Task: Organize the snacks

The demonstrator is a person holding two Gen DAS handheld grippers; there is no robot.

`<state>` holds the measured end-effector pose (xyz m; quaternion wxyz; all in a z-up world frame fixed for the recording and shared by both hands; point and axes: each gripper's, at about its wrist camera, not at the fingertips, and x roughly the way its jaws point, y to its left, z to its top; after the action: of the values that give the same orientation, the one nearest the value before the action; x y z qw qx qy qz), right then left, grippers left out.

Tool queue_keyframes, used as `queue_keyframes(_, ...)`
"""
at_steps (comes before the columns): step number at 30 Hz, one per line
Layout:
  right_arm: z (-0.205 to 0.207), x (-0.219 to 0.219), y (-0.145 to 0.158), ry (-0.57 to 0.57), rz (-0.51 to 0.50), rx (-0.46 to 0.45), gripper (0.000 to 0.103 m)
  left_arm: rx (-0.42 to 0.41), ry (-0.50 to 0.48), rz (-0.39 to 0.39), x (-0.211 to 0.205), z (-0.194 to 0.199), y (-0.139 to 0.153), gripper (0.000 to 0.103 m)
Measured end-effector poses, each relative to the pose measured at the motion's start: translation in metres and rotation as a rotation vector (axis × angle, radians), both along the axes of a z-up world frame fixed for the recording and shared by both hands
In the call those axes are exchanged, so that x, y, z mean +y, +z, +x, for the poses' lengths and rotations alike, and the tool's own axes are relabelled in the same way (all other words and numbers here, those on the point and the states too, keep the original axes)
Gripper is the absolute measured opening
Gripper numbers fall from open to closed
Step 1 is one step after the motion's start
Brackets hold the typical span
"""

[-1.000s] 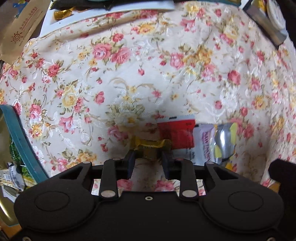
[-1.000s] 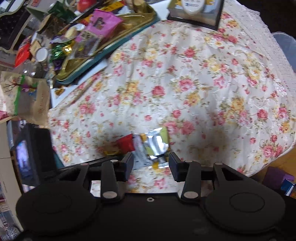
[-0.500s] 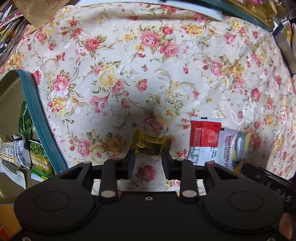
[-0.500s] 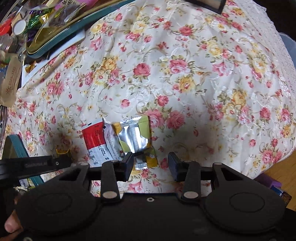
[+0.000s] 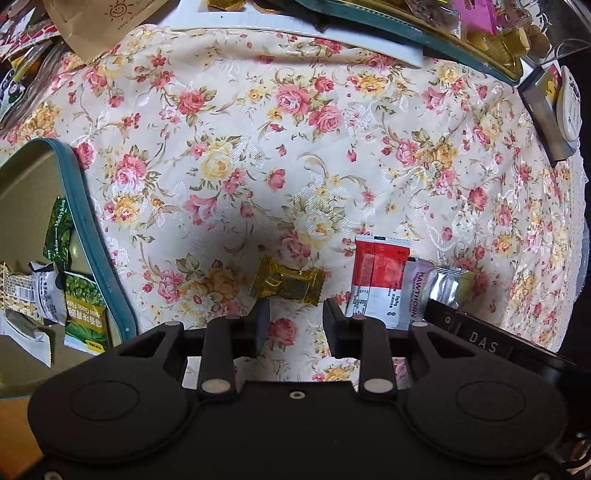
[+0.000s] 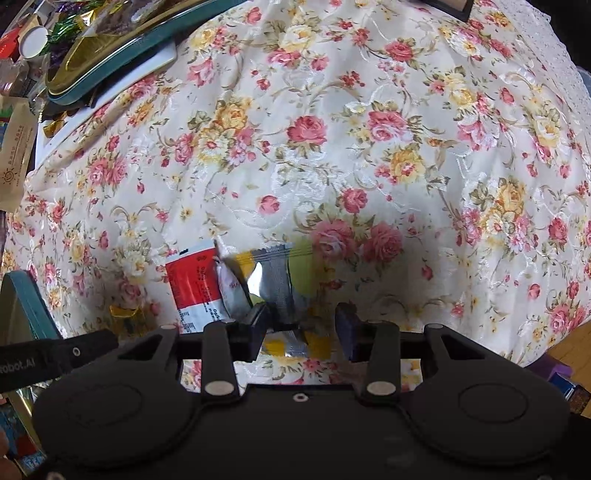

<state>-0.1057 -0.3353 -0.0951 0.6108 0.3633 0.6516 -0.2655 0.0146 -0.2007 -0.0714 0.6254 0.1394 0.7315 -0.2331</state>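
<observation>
A gold-wrapped candy [image 5: 286,283] lies on the floral tablecloth [image 5: 295,147], just beyond my open left gripper [image 5: 295,320]. To its right lie a red-and-white packet [image 5: 380,280], a white Hawthorn packet [image 5: 419,291] and a silver-and-yellow packet [image 5: 448,288]. In the right wrist view my right gripper [image 6: 301,325] is open, its jaws around the near end of the silver-and-yellow packet [image 6: 277,280]. The red-and-white packet [image 6: 194,284] lies left of it, and the gold candy [image 6: 125,314] shows dimly further left.
A teal-rimmed gold tray [image 5: 96,236] at the left holds green and white snack packets [image 5: 83,314]. A second teal tray [image 5: 424,33] full of snacks sits at the back, also in the right wrist view [image 6: 122,51]. A brown paper bag [image 5: 103,22] lies far left.
The left gripper has pulled back from the gold candy and its jaws have widened. The right gripper has come down closer, over the silver-and-yellow packet.
</observation>
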Motion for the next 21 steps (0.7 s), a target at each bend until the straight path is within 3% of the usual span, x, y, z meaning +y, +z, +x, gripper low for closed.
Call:
queue_keyframes(2,0.004,0.001,-0.002,0.003,0.000,-0.002,0.044,0.002,0.003,0.000,0.022,0.000,0.006,0.040)
queue_keyframes(17,0.014,0.015,-0.017,0.054,-0.077,0.041,0.045,-0.016,0.004,0.014,0.031,0.002,0.010,0.040)
queue_keyframes(21,0.014,0.022,-0.018,0.068,-0.083,0.041,0.054,-0.030,-0.010,0.025,0.029,0.000,0.010,0.040)
